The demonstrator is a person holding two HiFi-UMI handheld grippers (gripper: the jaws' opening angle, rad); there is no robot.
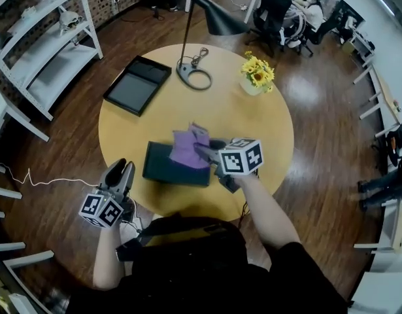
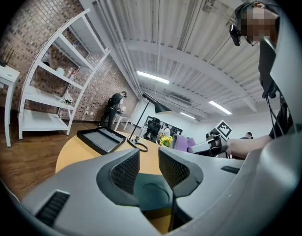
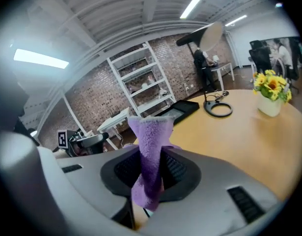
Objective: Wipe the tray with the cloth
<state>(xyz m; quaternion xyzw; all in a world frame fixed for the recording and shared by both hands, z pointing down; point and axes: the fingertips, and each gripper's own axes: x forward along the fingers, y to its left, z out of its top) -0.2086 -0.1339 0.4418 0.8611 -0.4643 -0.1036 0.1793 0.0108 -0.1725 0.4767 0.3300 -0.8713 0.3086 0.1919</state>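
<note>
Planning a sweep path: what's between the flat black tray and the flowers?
The lamp base sits between the black tray and the flowers. The head view shows it plainly, and the right gripper view does too.

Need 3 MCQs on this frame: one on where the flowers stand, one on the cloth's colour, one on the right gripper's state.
1. Where do the flowers stand?
A. on the table, right of the lamp base
B. on the shelf
C. on the floor

2. What colour is the cloth?
A. white
B. purple
C. green

3. What state is the right gripper in?
A. open, empty
B. shut on the lamp base
C. shut on the cloth

Answers:
1 A: the head view shows the flowers on the tabletop, to the right of the lamp base.
2 B: the cloth is purple in both the head view and the right gripper view.
3 C: the right gripper view shows the cloth pinched between the jaws, with its ends sticking out above and below them.
</note>
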